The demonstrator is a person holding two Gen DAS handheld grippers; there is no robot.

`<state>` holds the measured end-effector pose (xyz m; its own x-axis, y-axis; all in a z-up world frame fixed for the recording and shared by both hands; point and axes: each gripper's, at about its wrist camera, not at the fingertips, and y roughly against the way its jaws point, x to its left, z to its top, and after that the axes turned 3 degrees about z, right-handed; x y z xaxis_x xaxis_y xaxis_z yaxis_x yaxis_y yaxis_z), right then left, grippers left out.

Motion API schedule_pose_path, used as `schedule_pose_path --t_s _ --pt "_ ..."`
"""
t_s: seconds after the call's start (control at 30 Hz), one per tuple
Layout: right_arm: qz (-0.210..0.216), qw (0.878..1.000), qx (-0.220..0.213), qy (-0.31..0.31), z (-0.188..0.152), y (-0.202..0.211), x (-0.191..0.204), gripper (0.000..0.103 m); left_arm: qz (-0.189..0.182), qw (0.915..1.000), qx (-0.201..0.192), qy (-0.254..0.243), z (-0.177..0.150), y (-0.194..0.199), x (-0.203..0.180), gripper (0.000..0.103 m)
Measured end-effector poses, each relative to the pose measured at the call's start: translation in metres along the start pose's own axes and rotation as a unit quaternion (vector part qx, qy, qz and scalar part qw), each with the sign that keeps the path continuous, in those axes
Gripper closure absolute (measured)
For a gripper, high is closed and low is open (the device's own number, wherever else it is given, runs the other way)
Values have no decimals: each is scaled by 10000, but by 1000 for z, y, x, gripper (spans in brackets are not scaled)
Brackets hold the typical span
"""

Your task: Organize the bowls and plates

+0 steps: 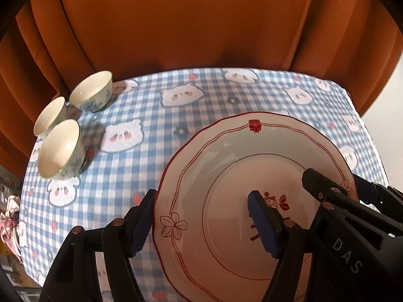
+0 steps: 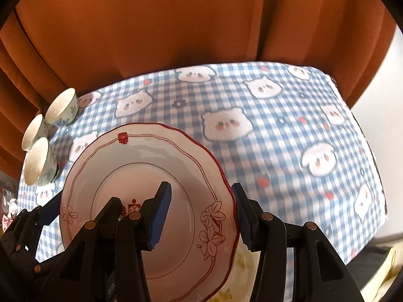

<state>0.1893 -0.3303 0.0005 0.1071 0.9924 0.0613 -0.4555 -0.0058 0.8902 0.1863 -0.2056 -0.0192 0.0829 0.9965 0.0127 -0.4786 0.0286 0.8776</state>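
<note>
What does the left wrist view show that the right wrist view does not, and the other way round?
Only the left wrist view: the letters DAS on the body of the right gripper. Only the right wrist view: a yellowish patterned surface under the near edge of the plate. Both: that red-trimmed plate, with its rim between the fingers of the left gripper and of the right one, three bowls at the left, the checked tablecloth, the orange curtain behind.

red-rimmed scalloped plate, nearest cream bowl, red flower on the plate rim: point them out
red-rimmed scalloped ceramic plate (image 1: pixel 226 156): left wrist view, bare inner rim
nearest cream ceramic bowl (image 1: pixel 59 149): left wrist view, inside wall
red flower (image 2: pixel 123 137): right wrist view, flower centre
</note>
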Motion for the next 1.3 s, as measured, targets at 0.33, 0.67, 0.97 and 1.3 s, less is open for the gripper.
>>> schedule_pose_path --t_s 0.33,0.67,0.97,1.3 --pt "-69 9997 238 -77 -48 0 -9 50 -41 9996 272 -92 -42 -5 -11 31" --pt "128 9980 610 106 -66 -20 -41 50 87 9974 700 127 -67 -25 -39 31" --pt "382 9964 706 274 -66 -38 -62 50 430 9974 543 217 -71 -31 -58 31" --pt "455 9943 886 382 -62 -50 -80 50 589 9961 595 276 -71 -35 -77 30"
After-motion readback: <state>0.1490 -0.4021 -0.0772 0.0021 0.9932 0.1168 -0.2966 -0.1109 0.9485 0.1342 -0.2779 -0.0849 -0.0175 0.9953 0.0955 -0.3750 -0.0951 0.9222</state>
